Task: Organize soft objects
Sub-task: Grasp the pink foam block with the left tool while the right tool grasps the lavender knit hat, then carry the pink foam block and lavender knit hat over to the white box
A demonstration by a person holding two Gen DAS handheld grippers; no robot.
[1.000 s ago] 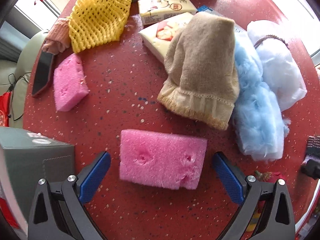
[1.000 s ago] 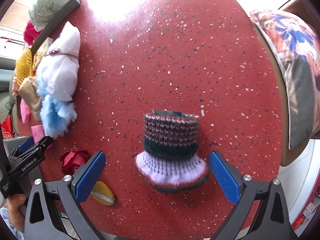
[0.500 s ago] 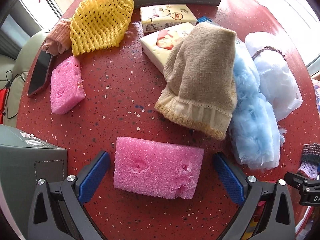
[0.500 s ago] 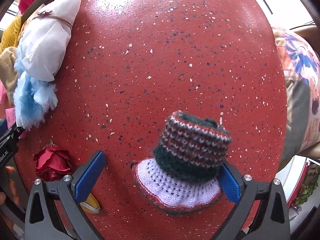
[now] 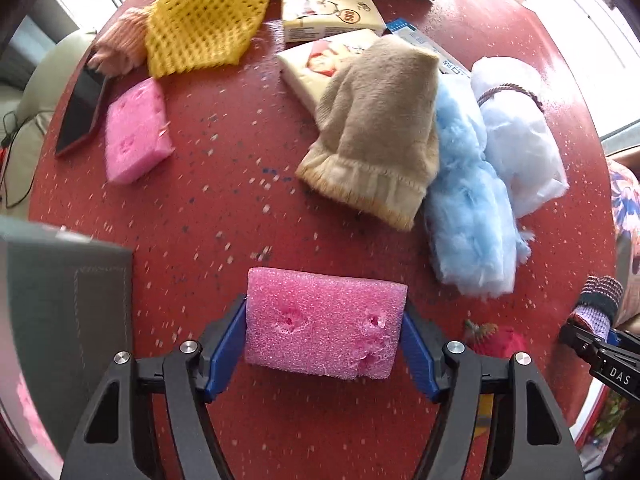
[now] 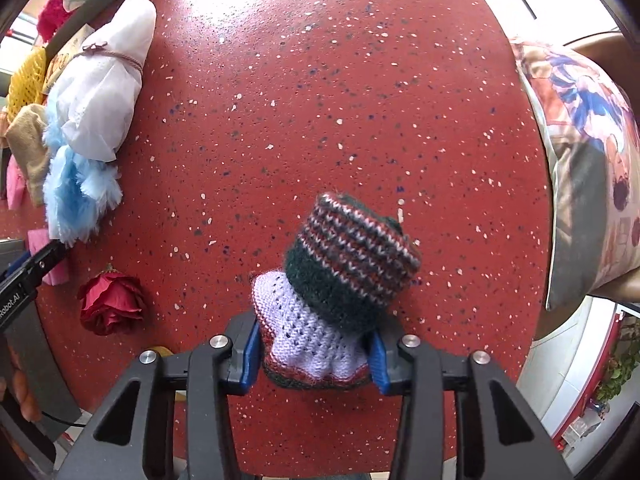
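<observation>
Left gripper (image 5: 325,338), jaws just closed, clamps a pink foam block (image 5: 324,326) at 6 o'clock on the red table (image 5: 224,184); right gripper (image 6: 314,358), likewise closing, pinches a striped knitted hat (image 6: 340,288) by its lilac brim

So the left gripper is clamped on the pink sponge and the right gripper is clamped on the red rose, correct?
Not quite. The left gripper is clamped on the pink sponge, but the right gripper is clamped on the striped knitted hat, pinching its pale frilled brim. The red rose lies untouched on the table, as the right wrist view shows.
</observation>
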